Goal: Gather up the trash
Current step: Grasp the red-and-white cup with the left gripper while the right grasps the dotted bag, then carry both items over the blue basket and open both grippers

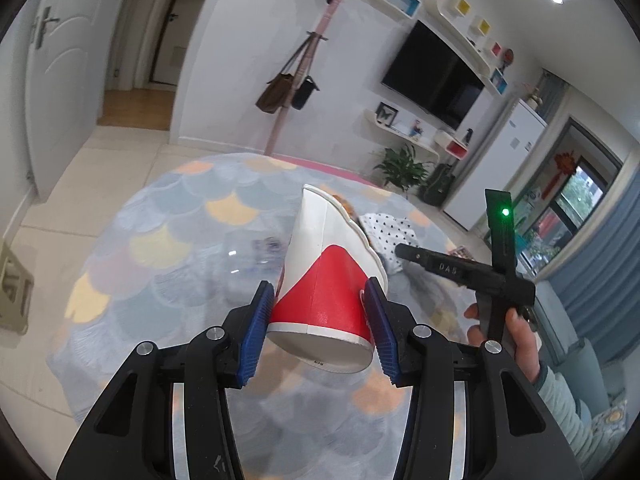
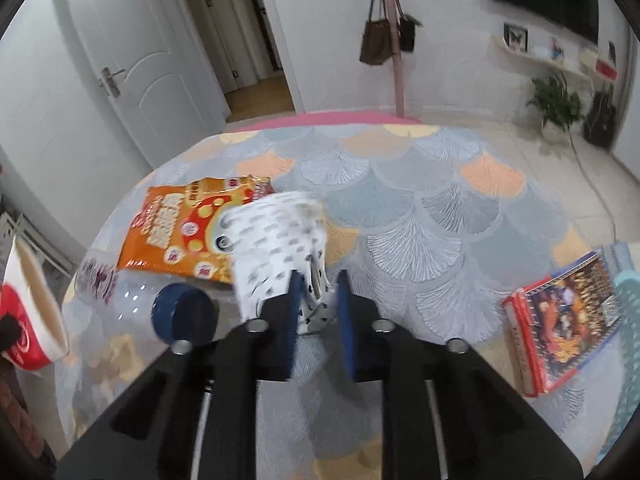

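Left gripper [image 1: 320, 316]: 2 fingers clamp the paper cup [image 1: 326, 280] near its base; light, crushable.
Right gripper [image 2: 318, 312]: nearly closed, pinching the spotted wrapper [image 2: 276, 236]; thin, limp, extending beyond fingertips.

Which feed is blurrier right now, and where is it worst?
Right wrist view: motion smear on the spotted wrapper and the right claw. Left wrist view: red-and-white cup fairly sharp, clear bottle behind smeared; both views fisheye-bent at the edges.

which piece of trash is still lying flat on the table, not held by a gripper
The orange snack bag; the paper cup sits in the left gripper, the spotted wrapper in the right gripper.
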Demonstrator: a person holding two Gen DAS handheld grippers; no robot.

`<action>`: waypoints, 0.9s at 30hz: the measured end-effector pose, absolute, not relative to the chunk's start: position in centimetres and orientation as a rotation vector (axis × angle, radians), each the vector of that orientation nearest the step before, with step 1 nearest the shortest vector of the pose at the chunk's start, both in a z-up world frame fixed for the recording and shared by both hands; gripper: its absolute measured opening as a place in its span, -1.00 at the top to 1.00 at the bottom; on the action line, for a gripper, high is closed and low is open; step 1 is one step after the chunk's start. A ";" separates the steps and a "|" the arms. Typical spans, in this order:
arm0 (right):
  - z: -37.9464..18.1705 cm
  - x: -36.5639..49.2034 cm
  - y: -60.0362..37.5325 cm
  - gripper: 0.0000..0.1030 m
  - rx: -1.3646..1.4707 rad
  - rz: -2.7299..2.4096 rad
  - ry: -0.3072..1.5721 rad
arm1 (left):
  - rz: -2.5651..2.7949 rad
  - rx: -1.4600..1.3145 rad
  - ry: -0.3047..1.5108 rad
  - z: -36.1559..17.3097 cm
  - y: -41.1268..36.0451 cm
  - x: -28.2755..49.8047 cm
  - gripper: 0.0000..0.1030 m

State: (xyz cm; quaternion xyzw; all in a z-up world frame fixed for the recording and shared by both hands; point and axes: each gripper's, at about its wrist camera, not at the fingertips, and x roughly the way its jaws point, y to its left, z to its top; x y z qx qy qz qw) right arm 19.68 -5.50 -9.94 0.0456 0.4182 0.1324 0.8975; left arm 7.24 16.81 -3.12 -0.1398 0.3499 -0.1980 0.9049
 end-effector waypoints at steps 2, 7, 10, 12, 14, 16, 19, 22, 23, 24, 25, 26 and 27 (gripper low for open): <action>-9.4 18.8 -5.5 0.84 0.075 0.275 0.842 | -0.420 -0.279 0.718 -3.0 16.0 7.4 0.12; -7.0 15.7 -6.7 0.85 0.068 0.264 0.760 | -0.466 -0.256 0.700 -2.2 13.3 7.9 0.12; -5.3 14.0 -8.2 0.85 0.069 0.238 0.711 | -0.508 -0.235 0.682 -1.3 11.0 8.1 0.12; -4.0 12.8 -9.8 0.85 0.072 0.208 0.677 | -0.529 -0.220 0.672 -0.9 9.7 8.2 0.12; -3.2 11.9 -11.3 0.85 0.078 0.178 0.653 | -0.560 -0.205 0.661 -0.3 7.9 8.4 0.12; -2.3 10.9 -13.3 0.85 0.075 0.129 0.627 | -0.592 -0.189 0.650 0.2 5.9 8.5 0.12; -1.5 9.4 -16.2 0.85 0.083 0.065 0.595 | -0.638 -0.162 0.642 0.7 2.7 8.8 0.12; -0.9 7.8 -19.4 0.85 0.095 -0.011 0.570 | -0.683 -0.137 0.635 1.1 -0.8 9.3 0.12; -0.7 7.4 -20.7 0.85 0.108 -0.035 0.566 | -0.698 -0.128 0.634 1.2 -1.9 9.4 0.12; -0.7 7.0 -21.8 0.85 0.118 -0.055 0.563 | -0.719 -0.118 0.634 1.3 -3.5 9.6 0.12; -0.7 6.6 -23.1 0.85 0.127 -0.081 0.557 | -0.732 -0.111 0.634 1.2 -4.4 9.7 0.12; -0.7 6.3 -24.0 0.85 0.133 -0.102 0.554 | -0.746 -0.102 0.635 1.2 -5.5 10.0 0.12; -0.7 5.9 -25.4 0.85 0.146 -0.129 0.550 | -0.762 -0.091 0.638 1.2 -7.1 10.3 0.12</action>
